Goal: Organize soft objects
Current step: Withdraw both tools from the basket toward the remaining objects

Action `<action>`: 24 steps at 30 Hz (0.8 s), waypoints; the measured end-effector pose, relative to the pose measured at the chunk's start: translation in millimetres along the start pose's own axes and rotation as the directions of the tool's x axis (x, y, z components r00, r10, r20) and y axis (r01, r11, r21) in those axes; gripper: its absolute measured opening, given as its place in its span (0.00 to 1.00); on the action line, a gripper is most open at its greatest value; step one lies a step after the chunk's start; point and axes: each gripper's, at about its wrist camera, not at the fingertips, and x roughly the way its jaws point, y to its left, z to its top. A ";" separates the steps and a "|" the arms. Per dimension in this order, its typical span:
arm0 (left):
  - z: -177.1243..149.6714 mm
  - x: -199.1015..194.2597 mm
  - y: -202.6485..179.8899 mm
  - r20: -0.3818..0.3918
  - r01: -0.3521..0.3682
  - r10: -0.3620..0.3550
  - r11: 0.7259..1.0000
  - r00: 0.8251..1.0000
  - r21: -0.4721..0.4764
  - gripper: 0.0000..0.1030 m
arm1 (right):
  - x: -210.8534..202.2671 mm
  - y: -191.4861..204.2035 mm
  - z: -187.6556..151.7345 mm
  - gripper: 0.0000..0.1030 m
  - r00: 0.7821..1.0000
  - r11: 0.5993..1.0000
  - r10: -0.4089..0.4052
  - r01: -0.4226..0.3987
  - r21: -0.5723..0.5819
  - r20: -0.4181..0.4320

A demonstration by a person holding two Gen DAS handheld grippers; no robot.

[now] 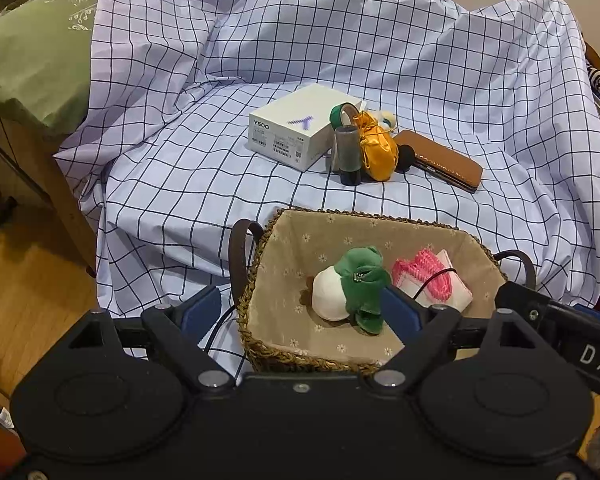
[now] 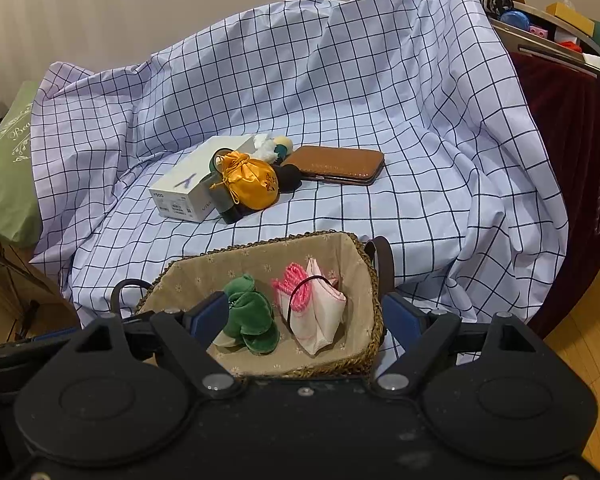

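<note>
1. Left wrist view: the left gripper point(image 1: 302, 312) hovers over a woven basket point(image 1: 260, 344), its blue fingers point(image 1: 200, 312) spread wide and holding nothing.
2. Inside the basket lie a green plush toy point(image 1: 364, 284), a white round object point(image 1: 330, 294) touching it, and a pink-and-white cloth point(image 1: 432, 276) beside them.
3. Right wrist view: the right gripper point(image 2: 310, 316) is likewise open and empty — poised above the same basket point(image 2: 374, 320).
4. Farther back on the checked cloth point(image 1: 180, 180) sit a white box point(image 1: 296, 128), a yellow drawstring pouch point(image 1: 378, 150), a dark cylinder point(image 1: 348, 156) and a brown case point(image 1: 440, 160) — clustered together.
</note>
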 end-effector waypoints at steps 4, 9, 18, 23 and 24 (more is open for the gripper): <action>0.2 -1.0 1.1 0.006 -0.006 0.006 1.000 1.000 -0.006 0.88 | 0.4 -1.0 0.5 0.83 1.000 1.000 -0.002 0.002 0.005 -0.002; 1.1 -0.4 1.7 0.007 -0.007 0.007 1.000 1.000 -0.007 0.89 | 1.1 -1.6 0.2 0.83 1.000 1.000 -0.006 0.006 0.009 -0.002; 9.6 4.1 3.7 0.031 -0.046 0.046 0.999 0.998 0.005 0.92 | 9.0 -7.0 5.1 0.97 0.998 0.998 -0.056 0.056 -0.001 0.025; 21.6 12.1 -1.1 0.055 -0.081 0.078 0.995 0.995 0.059 0.96 | 15.3 -12.5 23.8 1.00 0.995 0.998 -0.067 0.066 0.005 0.078; 24.2 14.7 -1.9 0.055 -0.084 0.080 0.994 0.995 0.068 0.96 | 17.0 -13.7 28.3 1.00 0.994 0.998 -0.065 0.064 0.012 0.086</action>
